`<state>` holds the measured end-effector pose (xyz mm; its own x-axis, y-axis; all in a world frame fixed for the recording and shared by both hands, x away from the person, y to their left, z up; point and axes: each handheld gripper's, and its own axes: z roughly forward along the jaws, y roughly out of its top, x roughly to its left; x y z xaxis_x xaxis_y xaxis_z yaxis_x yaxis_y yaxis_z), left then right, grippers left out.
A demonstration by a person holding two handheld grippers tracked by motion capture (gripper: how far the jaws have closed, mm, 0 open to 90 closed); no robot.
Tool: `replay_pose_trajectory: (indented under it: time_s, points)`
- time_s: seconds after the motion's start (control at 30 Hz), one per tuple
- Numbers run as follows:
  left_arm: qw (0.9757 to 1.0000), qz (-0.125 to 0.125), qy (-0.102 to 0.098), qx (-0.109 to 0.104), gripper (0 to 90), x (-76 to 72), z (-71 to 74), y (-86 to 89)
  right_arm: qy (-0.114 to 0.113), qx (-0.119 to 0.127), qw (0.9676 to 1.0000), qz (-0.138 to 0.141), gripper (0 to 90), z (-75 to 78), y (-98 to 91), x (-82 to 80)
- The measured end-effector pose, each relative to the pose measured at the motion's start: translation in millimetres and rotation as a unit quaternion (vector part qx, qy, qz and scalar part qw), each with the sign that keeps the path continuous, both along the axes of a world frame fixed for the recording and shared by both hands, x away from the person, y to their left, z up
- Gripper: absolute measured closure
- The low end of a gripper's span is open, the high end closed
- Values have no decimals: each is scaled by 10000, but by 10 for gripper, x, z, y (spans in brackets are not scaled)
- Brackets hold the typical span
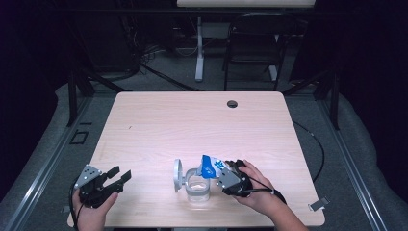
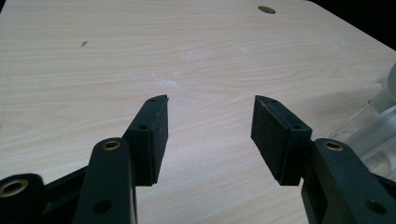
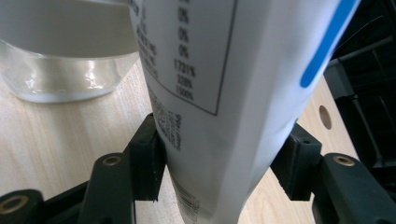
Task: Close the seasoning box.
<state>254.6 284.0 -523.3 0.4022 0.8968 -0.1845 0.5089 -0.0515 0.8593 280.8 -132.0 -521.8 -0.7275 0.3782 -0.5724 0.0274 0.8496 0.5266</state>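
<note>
On a pale wooden surface [image 1: 159, 120], the right tongs [image 1: 225, 172] grip a white and blue pouch [image 1: 210, 166], tilted over an open glass jar [image 1: 197, 188] near the front edge. The jar's lid [image 1: 177, 175] stands hinged open on its left. The left tongs [image 1: 119, 179] rest open and empty, well apart to the left.

The counter [image 1: 159, 120] is pale wood-grain, smooth and matt. The jar [image 1: 197, 188] is clear, glossy glass; the pouch [image 3: 224, 93] is smooth printed film. Claw pads [image 2: 275, 135] look matt and rough.
</note>
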Motion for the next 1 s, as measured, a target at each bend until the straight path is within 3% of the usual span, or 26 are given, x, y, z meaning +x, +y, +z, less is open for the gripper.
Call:
replay_pose_trajectory:
  time_s: [0.17,0.27,1.0]
  points:
    - [10000,4,5,1,468,0,0,5,-118,-101,9999,52,430,6,10,-3]
    - [10000,2,0,0,468,0,2,2,-232,-358,9991,60,430,32,20,-10]
    - [10000,9,-5,-5,468,0,3,6,-591,-570,9966,61,431,13,43,-27]
